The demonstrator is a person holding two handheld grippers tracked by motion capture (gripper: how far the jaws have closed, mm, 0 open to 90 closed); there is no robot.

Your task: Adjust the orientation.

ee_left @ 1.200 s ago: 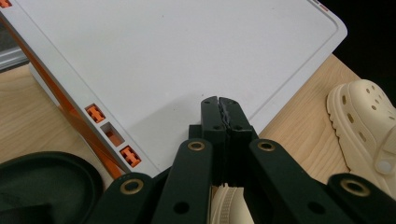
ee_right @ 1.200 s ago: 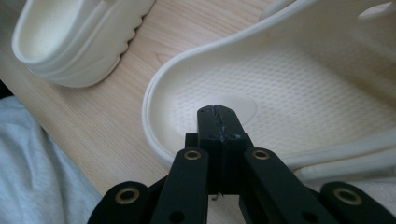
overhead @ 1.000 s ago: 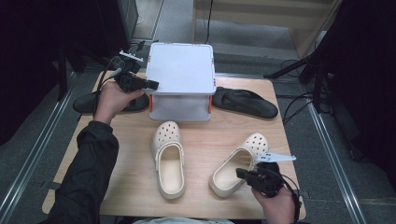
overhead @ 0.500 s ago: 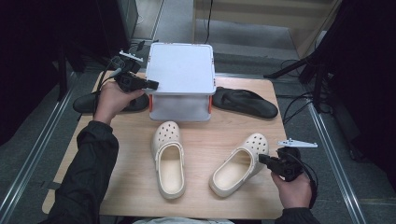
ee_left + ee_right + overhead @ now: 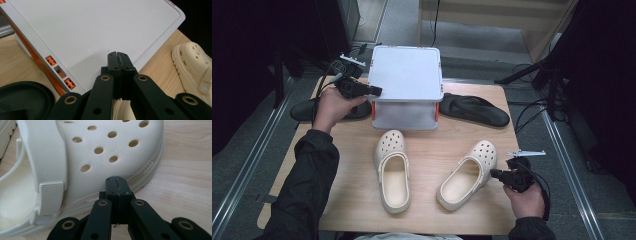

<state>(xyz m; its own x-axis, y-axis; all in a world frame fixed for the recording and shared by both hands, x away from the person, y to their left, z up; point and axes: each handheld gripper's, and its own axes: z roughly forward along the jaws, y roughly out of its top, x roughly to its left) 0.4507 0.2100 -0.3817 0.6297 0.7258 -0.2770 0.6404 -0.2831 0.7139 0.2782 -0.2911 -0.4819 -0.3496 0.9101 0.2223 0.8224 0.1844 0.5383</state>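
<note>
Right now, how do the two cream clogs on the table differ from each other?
The left clog lies straight, toe toward the white box; the right clog is turned at an angle, toe pointing up and right. The right gripper sits shut beside the right clog; the left clog has no gripper near it. Both are cream, perforated and sole-down on the table.

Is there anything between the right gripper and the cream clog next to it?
Nothing visible. The right gripper sits with its fingers pressed together, pointed at the side of the right cream clog, with bare wooden table beside it.
</note>
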